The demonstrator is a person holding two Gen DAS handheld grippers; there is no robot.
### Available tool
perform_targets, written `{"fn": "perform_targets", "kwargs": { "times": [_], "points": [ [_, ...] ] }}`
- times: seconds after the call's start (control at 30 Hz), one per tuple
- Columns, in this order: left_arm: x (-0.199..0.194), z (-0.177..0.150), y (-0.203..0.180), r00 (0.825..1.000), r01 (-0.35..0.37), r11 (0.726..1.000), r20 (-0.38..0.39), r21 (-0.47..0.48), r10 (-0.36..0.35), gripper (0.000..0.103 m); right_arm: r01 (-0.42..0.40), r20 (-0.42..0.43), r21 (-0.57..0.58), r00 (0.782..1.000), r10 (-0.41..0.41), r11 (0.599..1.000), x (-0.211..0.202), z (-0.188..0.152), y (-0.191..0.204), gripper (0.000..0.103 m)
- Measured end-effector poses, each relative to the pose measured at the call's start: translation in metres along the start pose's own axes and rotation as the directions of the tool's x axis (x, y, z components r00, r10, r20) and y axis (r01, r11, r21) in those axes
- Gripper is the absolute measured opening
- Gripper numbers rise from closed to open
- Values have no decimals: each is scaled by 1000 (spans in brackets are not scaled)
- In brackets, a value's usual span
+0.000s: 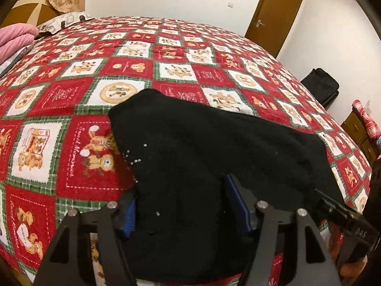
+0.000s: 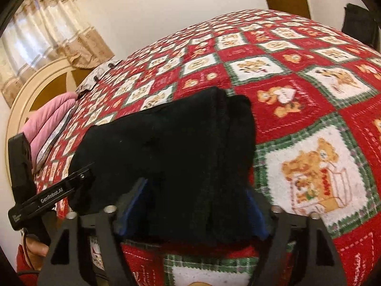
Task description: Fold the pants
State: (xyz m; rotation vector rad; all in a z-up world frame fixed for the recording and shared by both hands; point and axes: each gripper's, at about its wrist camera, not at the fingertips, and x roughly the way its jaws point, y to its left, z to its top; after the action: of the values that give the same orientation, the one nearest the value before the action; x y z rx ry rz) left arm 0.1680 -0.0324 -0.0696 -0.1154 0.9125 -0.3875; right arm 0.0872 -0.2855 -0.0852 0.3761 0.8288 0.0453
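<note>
A: Item under work: the black pants (image 1: 214, 147). Location: on the bed, lying on the red, white and green teddy-bear bedspread (image 1: 78, 109), at the near edge.

B: Confirmed. Condition: folded into a compact, thick bundle. The fabric is plain black and fuzzy, with a few small white specks near its left edge in the left wrist view. The right wrist view shows a stitched seam running down the bundle and layered edges at the right end.

A: Left gripper (image 1: 188, 205): the blue-padded fingers (image 1: 232, 202) stand apart, one on each side of the near fold of the pants. I cannot tell whether the pads press on the cloth.

B: Right gripper (image 2: 195, 205): same arrangement. Its jaws are spread wide, with the near end of the bundle between the blue pads. Contact cannot be determined; the cloth hides the inner faces.

A: Both grippers sit at the same near side of the bundle, close together. Each shows in the other's view.

B: Surroundings: pink folded bedding (image 2: 50, 124) at the head of the bed, a curtain (image 2: 47, 40) behind it, and a brown door (image 1: 273, 14) on the far wall.
</note>
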Motion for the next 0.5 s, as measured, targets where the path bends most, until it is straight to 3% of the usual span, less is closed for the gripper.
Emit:
{"fn": "perform_targets", "kwargs": {
  "times": [0.1,0.3,0.47,0.5],
  "points": [
    [1,0,-3,1000,-11,1000,-1,7,11,72,10,-22,-32,1000,-11,999,6,2,9,95],
    [0,-1,0,1000,6,1000,-2,1,-6,72,-52,-9,28,999,52,998,1,4,-1,95],
    [0,-2,-3,1000,-8,1000,4,15,8,71,-15,-14,7,1000,16,1000,-2,2,-4,73],
    [0,-2,-3,1000,-8,1000,7,15,8,70,1,-11,3,1000,-1,1000,-4,2,-5,62]
  ]
}}
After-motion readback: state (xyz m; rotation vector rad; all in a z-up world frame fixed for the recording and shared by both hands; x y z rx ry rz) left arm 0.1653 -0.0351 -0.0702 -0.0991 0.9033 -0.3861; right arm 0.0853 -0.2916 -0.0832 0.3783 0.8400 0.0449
